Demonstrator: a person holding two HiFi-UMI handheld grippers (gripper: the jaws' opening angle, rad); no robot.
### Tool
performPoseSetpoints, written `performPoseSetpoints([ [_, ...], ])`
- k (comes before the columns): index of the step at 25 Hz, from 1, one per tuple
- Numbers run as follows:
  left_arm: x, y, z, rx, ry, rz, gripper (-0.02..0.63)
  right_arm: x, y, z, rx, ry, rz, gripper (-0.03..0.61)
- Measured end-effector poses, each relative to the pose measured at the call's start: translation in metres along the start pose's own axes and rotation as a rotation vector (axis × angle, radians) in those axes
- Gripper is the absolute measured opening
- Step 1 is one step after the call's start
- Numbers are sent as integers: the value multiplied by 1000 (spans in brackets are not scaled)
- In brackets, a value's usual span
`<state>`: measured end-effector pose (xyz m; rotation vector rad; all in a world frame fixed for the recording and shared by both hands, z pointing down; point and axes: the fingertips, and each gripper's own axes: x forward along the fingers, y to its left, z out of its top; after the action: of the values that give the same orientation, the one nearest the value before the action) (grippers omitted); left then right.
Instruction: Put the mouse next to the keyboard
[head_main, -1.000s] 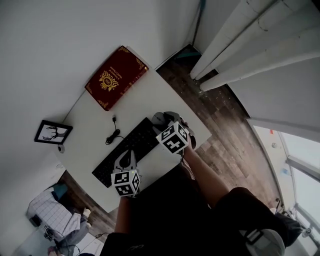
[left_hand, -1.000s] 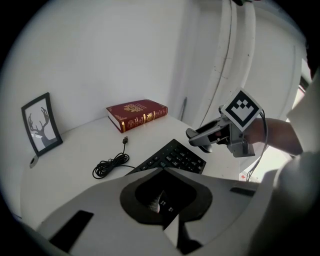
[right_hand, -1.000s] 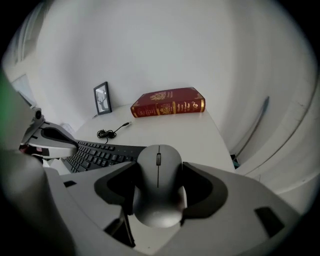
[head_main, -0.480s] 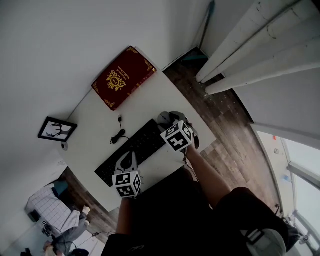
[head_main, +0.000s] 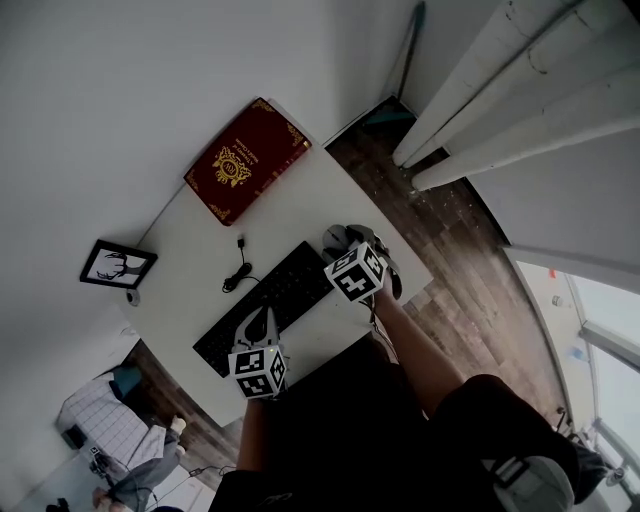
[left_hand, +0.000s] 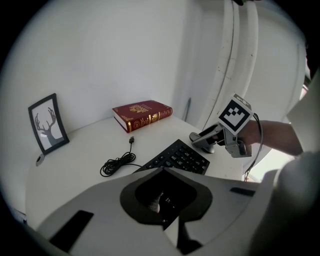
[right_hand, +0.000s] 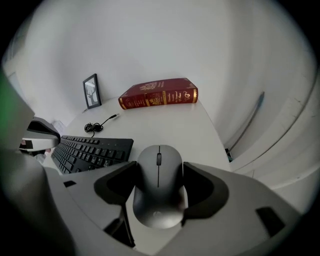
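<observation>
A grey mouse (right_hand: 159, 185) lies between the jaws of my right gripper (right_hand: 159, 172), which is shut on it. The mouse (head_main: 337, 238) is at the right end of the black keyboard (head_main: 265, 305), close to the desk's right edge. In the right gripper view the keyboard (right_hand: 92, 150) lies just left of the mouse. My left gripper (head_main: 257, 325) hovers over the keyboard's front left part, and its jaws (left_hand: 167, 220) meet with nothing between them. The left gripper view shows the right gripper (left_hand: 220, 137) with the mouse beyond the keyboard (left_hand: 177, 157).
A red book (head_main: 247, 160) lies at the far side of the white desk (head_main: 200, 235). A black cable (head_main: 238, 272) is coiled behind the keyboard. A framed deer picture (head_main: 118, 265) stands at the left. Wooden floor (head_main: 450, 250) lies beyond the desk's right edge.
The head view has shifted a little. Both grippers keep their places over the desk, and the mouse stays in the right gripper beside the keyboard.
</observation>
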<state>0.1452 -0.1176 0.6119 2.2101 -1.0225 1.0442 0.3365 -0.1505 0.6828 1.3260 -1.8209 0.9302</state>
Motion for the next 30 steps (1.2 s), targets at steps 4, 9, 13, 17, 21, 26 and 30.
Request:
performPoseSetpoints([
  [4,-2,-1,-2,-4,-2,5,2,0,-1,-1,3,-23,-8,299],
  [9,-14,2,-7,-8,-12,20,2,-4,1,6,12,-87,-10,299],
  [13,-26,11,-12,-40,-37,52,2,-11,-4,16,7,-141,-63,299],
  [17,-45,20,-19,-91,-86,90,3,-26,2,31,-35,-222,-134,296],
  [21,-69,23,-27,-129,-141,117,2,-45,18,50,-115,-311,-185,175],
  [26,-89,20,-48,-191,-191,114,3,-79,56,68,-177,-451,-212,26],
  [30,-104,-1,-59,-191,-239,92,2,-103,101,47,-249,-494,-151,21],
])
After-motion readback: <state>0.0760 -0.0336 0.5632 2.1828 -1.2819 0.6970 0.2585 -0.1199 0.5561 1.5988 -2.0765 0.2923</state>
